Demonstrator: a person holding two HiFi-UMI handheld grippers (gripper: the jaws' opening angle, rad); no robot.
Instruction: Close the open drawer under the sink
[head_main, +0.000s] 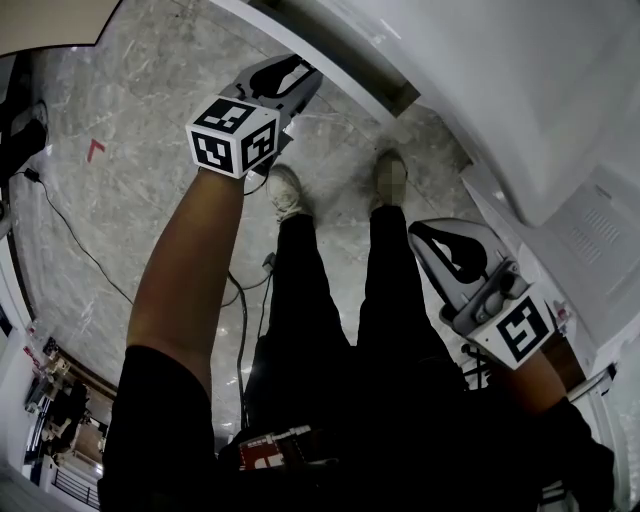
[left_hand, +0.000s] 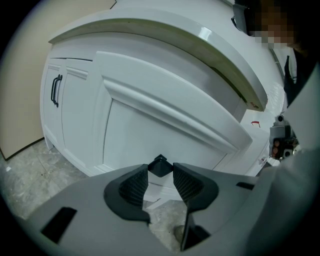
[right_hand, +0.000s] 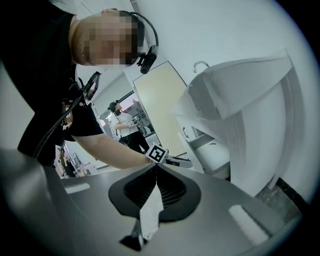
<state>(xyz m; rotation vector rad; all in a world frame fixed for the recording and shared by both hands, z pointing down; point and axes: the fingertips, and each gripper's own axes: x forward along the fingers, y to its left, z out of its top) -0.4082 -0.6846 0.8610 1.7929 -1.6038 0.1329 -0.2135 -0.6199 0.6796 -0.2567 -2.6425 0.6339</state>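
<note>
The white drawer front (left_hand: 165, 120) with a raised moulding stands pulled out from the vanity, under the curved countertop (left_hand: 165, 30). In the right gripper view the same drawer (right_hand: 212, 146) shows open beside the white cabinet. My left gripper (left_hand: 160, 168) is open, its jaws a small gap apart, and points at the lower part of the drawer front from close by. Seen from the head, the left gripper (head_main: 290, 72) is held out forward beside the vanity's edge (head_main: 345, 65). My right gripper (head_main: 428, 234) hangs low at the right, away from the drawer; its jaws (right_hand: 155, 169) are shut on nothing.
A cabinet door with a black handle (left_hand: 55, 90) is left of the drawer. My shoes (head_main: 285, 190) stand on the marble floor, where a black cable (head_main: 70, 240) runs at the left. Another person (right_hand: 120, 120) stands far back in the room.
</note>
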